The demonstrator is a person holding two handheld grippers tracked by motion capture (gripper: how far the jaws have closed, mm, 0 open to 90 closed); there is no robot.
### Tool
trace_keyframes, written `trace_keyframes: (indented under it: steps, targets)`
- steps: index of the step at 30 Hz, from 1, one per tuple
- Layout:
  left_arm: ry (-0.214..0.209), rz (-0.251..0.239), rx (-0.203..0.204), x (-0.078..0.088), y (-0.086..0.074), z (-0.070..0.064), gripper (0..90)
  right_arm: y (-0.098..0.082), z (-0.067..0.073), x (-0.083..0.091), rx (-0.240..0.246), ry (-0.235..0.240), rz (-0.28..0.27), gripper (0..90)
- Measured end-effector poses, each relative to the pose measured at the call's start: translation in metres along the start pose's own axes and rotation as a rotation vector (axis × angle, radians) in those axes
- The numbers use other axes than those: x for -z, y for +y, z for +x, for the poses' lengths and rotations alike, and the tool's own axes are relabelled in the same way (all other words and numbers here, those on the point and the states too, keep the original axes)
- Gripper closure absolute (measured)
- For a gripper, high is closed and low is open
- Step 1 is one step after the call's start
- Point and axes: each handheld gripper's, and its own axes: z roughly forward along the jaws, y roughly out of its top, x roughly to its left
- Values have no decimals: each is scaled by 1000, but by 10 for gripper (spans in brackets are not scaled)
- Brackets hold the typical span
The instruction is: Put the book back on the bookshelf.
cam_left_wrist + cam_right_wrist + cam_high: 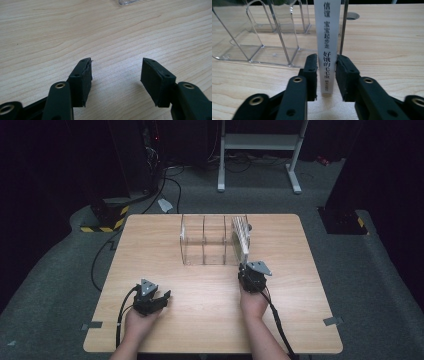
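Two grippers worked over the wooden counter (210,320). At five o'clock of the clear divider rack (207,240), the right gripper (326,75) had its fingers closed narrowly on the white book's (328,47) spine, upright in the rack's rightmost slot. At seven o'clock, the left gripper (116,77) hovered, fingers wide and empty.

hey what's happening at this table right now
A person is working with a handheld gripper in each hand at a wooden table. The right gripper has its jaws on either side of the spine of a thin white book standing in the rightmost slot of a clear acrylic rack. The left gripper rests open over bare tabletop, holding nothing.
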Motion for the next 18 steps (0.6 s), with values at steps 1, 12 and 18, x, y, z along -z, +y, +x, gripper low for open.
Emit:
trace_keyframes:
  steps: [1,12,18]
  targets:
    - [0,0,0,0,0,0,422,0,0,1,3,4,-4,679]
    - [-6,13,-4,-2,1,-1,417,5,-3,13,31,76,-8,450]
    - [-17,41,-15,-4,2,-2,398,4,-13,29,84,153,7,325]
